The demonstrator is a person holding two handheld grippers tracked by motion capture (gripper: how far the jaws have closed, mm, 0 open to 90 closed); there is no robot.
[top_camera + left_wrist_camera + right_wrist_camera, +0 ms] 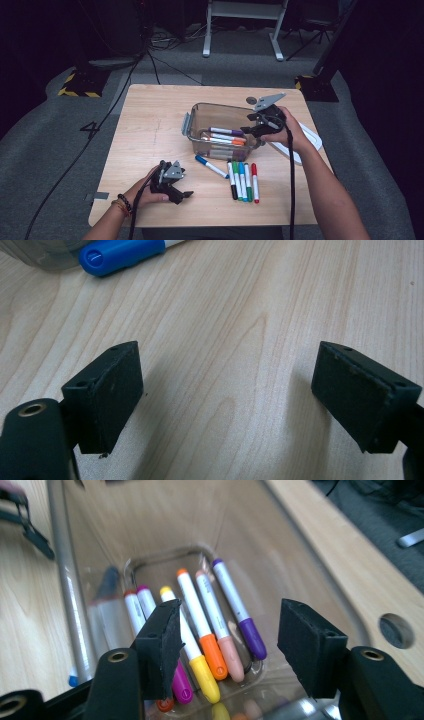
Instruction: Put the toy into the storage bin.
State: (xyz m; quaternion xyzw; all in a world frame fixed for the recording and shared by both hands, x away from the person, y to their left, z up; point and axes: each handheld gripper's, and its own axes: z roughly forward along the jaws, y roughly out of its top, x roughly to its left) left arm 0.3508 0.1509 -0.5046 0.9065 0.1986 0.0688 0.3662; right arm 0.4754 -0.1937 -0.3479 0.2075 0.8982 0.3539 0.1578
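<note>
Five markers (243, 181) lie side by side on the table (150, 130) in the lower middle of the high view. A sixth, blue-capped marker (210, 166) lies slantwise just to their left. Above them stands the clear plastic box (200, 111), already holding several pens (210, 630) flat on its floor.

The right tool (251, 131) hangs over the box's right end with its jaws parted and nothing between them. The left tool (183, 195) rests low on the table at the lower left, also released and gripping nothing. The blue cap (107, 259) shows at the upper left of its own view.

These pens look light, stiff and smooth-barrelled, so I'd expect them to roll or squirt out of a careless pinch. The safest hold would be across the barrel near the middle, jaws square to its length, so the pen doesn't tip. The row is packed tight, pens touching or nearly so, so an outer one or the loose blue one looks easiest to take. The box looks thin-walled and light, and may slide if nudged.
</note>
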